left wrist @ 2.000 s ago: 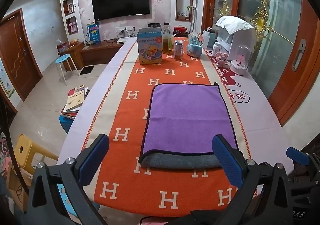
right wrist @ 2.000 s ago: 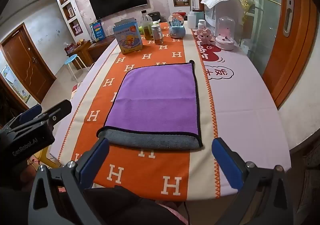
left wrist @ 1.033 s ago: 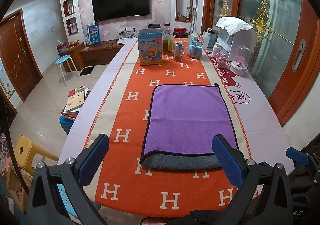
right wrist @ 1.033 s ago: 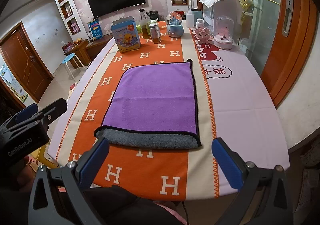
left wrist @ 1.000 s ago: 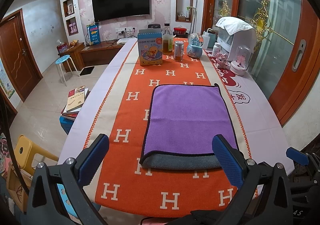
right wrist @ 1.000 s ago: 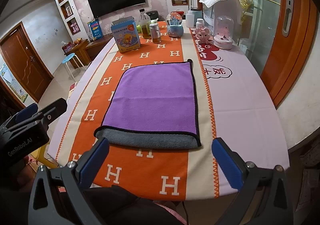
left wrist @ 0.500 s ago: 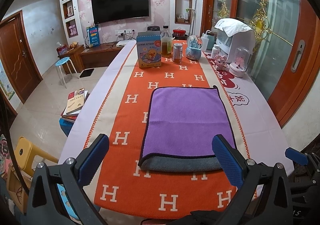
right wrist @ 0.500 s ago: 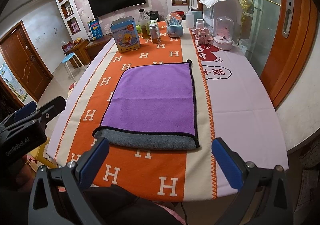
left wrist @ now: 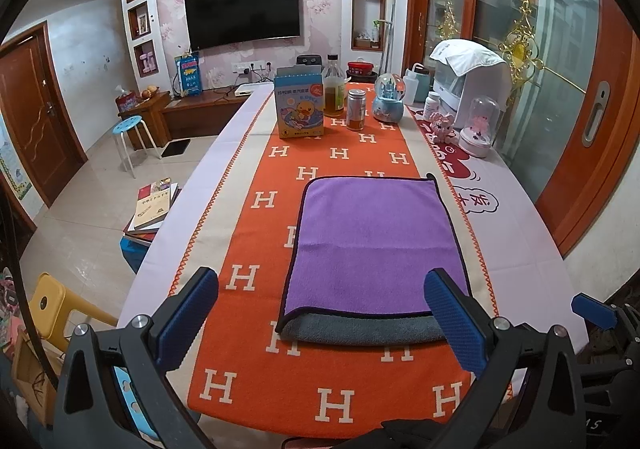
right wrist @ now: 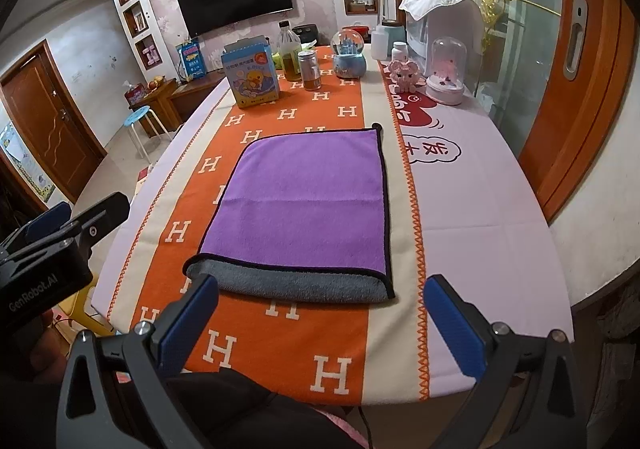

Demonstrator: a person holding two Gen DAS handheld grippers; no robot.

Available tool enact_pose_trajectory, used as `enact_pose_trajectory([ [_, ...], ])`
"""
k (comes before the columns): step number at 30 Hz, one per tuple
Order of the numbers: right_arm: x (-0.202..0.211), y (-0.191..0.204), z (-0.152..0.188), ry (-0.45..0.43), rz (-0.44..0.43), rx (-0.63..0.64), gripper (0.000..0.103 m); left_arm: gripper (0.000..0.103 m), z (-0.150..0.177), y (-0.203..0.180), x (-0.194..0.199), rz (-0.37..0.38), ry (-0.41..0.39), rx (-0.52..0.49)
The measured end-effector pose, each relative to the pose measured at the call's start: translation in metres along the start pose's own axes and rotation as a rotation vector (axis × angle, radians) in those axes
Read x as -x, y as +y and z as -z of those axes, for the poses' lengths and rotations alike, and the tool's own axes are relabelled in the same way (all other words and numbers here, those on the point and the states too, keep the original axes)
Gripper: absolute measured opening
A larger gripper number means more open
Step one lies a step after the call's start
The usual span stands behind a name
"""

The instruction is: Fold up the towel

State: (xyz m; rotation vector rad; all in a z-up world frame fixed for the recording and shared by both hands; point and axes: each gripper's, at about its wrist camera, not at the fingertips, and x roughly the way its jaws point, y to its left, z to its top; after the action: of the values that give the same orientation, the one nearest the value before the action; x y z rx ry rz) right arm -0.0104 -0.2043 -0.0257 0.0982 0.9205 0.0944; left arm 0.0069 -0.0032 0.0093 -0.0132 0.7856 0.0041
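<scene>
A purple towel [left wrist: 376, 241] with a black hem lies folded on the orange H-pattern runner [left wrist: 248, 277]; its grey underside [left wrist: 360, 329] shows along the near edge. It also shows in the right wrist view [right wrist: 308, 201]. My left gripper [left wrist: 320, 313] is open and empty, held back above the table's near end. My right gripper [right wrist: 320, 313] is open and empty too, short of the towel's near edge. The left gripper's body [right wrist: 48, 249] shows at the left of the right wrist view.
A blue duck box [left wrist: 298, 107], a bottle [left wrist: 334, 91], a can [left wrist: 356, 109], a snow globe [left wrist: 388, 97] and a white appliance [left wrist: 468, 85] stand at the table's far end. A yellow stool [left wrist: 52, 305] and books [left wrist: 154, 205] are on the left.
Both grippers have drawn back and up a little from the towel. The towel has not moved.
</scene>
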Motion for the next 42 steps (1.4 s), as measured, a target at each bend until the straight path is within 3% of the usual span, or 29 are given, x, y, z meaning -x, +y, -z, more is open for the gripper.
enact_pose_trajectory([
  [4,0.001,-0.012,-0.013,-0.008,0.005,0.01,0.102,0.102,-0.002,-0.001,0.001,0.001,-0.001,-0.001],
  [20,0.004,-0.016,-0.001,-0.039,-0.003,0.004,0.102,0.102,-0.012,-0.002,0.004,-0.021,0.036,-0.01],
  [29,-0.012,-0.025,0.0,-0.041,0.006,0.043,0.102,0.102,0.002,0.003,-0.021,-0.002,0.125,-0.006],
  [37,-0.036,-0.04,0.003,-0.051,-0.022,0.079,0.102,0.102,0.006,0.011,-0.054,0.035,0.182,-0.041],
  [42,-0.048,-0.043,0.008,-0.076,-0.008,0.154,0.102,0.102,0.007,0.017,-0.075,0.019,0.205,-0.087],
])
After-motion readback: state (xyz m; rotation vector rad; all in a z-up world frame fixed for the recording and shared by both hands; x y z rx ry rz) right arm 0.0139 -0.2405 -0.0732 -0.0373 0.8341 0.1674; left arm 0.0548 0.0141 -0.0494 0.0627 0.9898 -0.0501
